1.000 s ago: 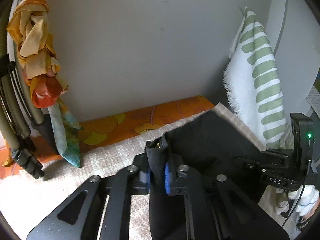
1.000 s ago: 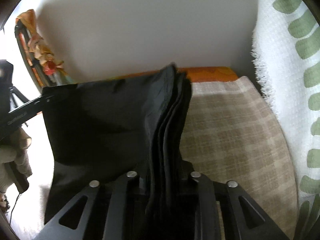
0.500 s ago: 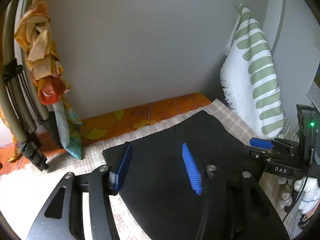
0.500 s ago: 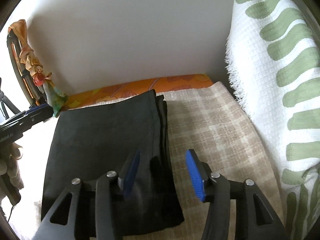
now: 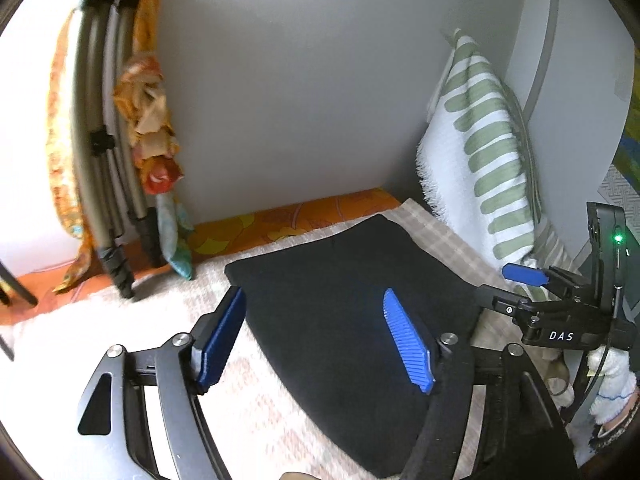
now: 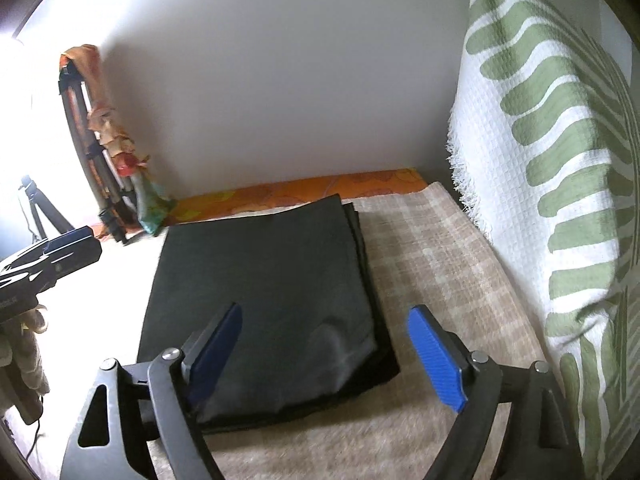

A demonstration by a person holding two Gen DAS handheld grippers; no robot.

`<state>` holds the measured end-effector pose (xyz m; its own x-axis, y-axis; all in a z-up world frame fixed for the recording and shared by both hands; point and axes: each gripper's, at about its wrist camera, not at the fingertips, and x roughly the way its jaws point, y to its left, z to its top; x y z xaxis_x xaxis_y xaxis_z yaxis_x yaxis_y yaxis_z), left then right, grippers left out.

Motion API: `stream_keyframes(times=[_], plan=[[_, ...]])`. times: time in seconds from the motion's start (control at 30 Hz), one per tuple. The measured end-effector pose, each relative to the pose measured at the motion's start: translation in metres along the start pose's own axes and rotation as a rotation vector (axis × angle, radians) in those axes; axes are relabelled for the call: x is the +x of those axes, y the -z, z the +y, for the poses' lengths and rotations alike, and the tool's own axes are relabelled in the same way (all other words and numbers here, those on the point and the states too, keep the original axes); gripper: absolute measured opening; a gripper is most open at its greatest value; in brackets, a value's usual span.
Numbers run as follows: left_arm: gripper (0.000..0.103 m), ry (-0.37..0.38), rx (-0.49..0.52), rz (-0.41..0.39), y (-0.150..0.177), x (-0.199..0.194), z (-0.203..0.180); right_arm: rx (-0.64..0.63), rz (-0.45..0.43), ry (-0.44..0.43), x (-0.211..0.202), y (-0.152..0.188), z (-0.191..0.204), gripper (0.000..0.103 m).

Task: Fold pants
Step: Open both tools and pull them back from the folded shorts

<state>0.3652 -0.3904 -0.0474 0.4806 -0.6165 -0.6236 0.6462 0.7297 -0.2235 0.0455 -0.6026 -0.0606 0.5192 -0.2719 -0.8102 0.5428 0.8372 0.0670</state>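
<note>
Since a second ago we let go: both grippers, left (image 5: 316, 336) and right (image 6: 328, 356), gape over the folded pants (image 6: 272, 280) (flat, looks finished).

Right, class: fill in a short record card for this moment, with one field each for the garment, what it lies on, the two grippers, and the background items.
garment: black pants, folded into a flat rectangle, layered edges showing on its right side
surface: beige checked blanket
left gripper: open, empty, over the pants
right gripper: open, empty, above the pants' near right corner
background right: white towel with green stripes, hanging
background left: folded tripod draped with an orange scarf
</note>
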Motion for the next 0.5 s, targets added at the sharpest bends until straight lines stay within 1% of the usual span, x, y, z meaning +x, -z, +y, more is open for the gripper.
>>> stream_keyframes(times=[0.03,0.1,0.27,0.43,0.47,0.5], plan=[[0.074,-0.003,0.001,-0.004,0.002,-0.007,-0.001,0.0,-0.005,-0.001,-0.005,0.002,0.003,0.09],[0.081,-0.007,0.0,-0.013,0.005,-0.02,-0.003,0.0,-0.01,-0.002,-0.015,0.006,0.009,0.093],[0.081,-0.025,-0.005,-0.034,0.013,-0.053,-0.007,0.013,-0.019,-0.018,-0.038,0.015,0.021,0.093],[0.081,-0.045,-0.004,-0.036,0.022,-0.079,-0.012,0.005,-0.035,0.003,-0.058,0.024,0.036,0.094],[0.081,-0.046,-0.001,-0.042,0.025,-0.085,-0.012,0.007,-0.037,0.002,-0.062,0.026,0.038,0.095],[0.081,-0.047,0.003,-0.048,0.028,-0.091,-0.013,0.009,-0.043,0.0,-0.067,0.028,0.04,0.101]])
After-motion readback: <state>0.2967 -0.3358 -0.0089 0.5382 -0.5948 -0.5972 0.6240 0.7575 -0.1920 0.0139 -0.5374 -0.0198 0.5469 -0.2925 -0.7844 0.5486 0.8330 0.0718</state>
